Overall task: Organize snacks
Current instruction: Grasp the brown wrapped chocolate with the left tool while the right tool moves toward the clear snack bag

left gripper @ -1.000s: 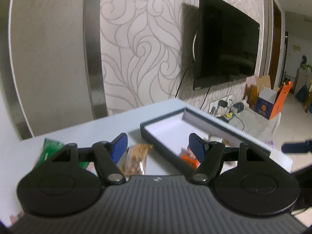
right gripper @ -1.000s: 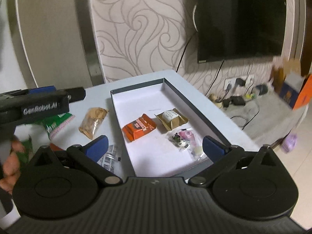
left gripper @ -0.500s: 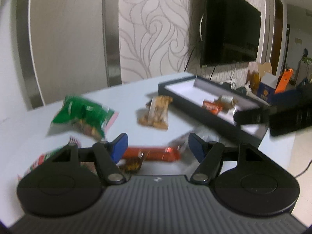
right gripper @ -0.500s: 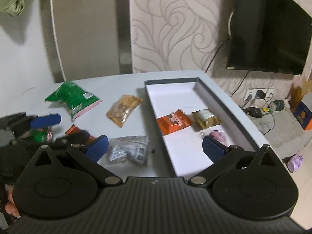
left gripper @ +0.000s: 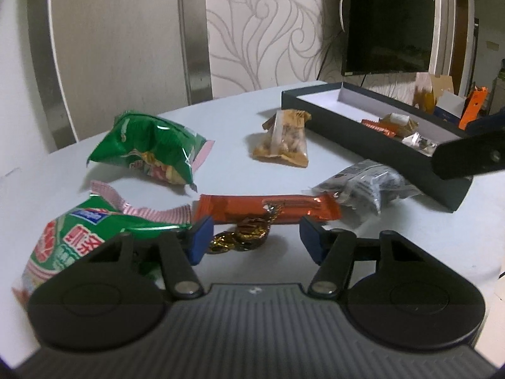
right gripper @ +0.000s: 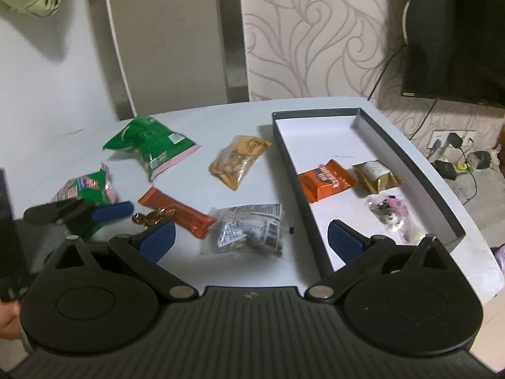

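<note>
My left gripper (left gripper: 255,241) hangs low over the pale table, its jaws closing around a gold foil candy (left gripper: 240,237); the right pad is still clear of it. Just beyond lies an orange bar (left gripper: 268,210). The right wrist view shows the left fingers (right gripper: 112,211) beside that candy (right gripper: 151,216). My right gripper (right gripper: 251,243) is open and empty above a grey clear packet (right gripper: 249,230). The dark box (right gripper: 410,170) holds an orange packet (right gripper: 326,181), a gold packet (right gripper: 377,177) and a clear candy bag (right gripper: 389,213).
Two green bags (right gripper: 148,143) (right gripper: 85,189) and a nut packet (right gripper: 240,161) lie left of the box. The table's right edge (right gripper: 486,252) runs just past the box. Behind it are a patterned wall and a television (right gripper: 454,38). A hand shows at the lower left.
The left gripper swung left from the box and dropped to the loose snacks, its jaws narrowing around the gold candy. The right gripper turned left, bringing more of the table into view.
</note>
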Tool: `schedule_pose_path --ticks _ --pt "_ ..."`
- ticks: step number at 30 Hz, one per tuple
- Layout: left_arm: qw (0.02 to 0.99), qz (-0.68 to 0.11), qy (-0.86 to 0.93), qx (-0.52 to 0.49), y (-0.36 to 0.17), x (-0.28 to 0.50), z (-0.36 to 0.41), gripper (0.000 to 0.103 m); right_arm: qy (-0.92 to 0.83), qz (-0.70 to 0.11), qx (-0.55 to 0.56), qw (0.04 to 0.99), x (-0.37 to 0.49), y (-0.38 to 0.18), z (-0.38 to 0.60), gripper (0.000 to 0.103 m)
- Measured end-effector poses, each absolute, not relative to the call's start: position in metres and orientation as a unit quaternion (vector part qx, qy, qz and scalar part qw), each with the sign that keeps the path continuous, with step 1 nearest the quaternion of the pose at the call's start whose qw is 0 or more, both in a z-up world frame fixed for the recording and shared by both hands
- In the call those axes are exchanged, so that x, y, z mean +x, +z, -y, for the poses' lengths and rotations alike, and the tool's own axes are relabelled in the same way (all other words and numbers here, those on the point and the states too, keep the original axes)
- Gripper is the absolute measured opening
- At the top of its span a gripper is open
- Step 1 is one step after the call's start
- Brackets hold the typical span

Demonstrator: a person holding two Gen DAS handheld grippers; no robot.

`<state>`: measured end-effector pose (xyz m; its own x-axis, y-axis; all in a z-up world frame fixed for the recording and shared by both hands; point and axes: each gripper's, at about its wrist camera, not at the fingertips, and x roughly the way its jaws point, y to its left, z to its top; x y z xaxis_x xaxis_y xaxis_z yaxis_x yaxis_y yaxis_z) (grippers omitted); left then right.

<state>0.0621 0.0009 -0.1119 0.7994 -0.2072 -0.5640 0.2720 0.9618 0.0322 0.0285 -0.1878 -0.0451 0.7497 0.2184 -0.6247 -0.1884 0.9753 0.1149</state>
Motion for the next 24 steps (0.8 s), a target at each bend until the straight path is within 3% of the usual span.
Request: schedule_pose_path --ticks 3,6,8,10,24 --pt "0.942 -0.305 -0.132 0.047 -0.115 0.069 -0.004 0.061 0.106 -0.337 0.004 0.935 0.028 -0.047 0.182 0.103" --pt "0.939 -0.314 -0.132 0.048 -0.116 0.072 -0.004 0.046 0.102 -0.338 0.003 0.936 0.03 -0.047 0.182 0.103" --pt "0.939 -0.313 -0.133 0.053 -0.116 0.071 -0.002 0.043 0.1 -0.339 0.006 0.936 0.031 -0.048 0.184 0.103" --pt "0.939 -0.311 -0.137 0.056 -0.116 0.069 -0.001 0.027 0.101 -0.339 0.006 0.935 0.031 -0.048 0.184 0.103" --pt "0.944 -0.307 -0.111 0.046 -0.116 0.068 -0.004 0.027 0.149 -0.358 0.017 0.922 0.047 -0.066 0.175 0.103"
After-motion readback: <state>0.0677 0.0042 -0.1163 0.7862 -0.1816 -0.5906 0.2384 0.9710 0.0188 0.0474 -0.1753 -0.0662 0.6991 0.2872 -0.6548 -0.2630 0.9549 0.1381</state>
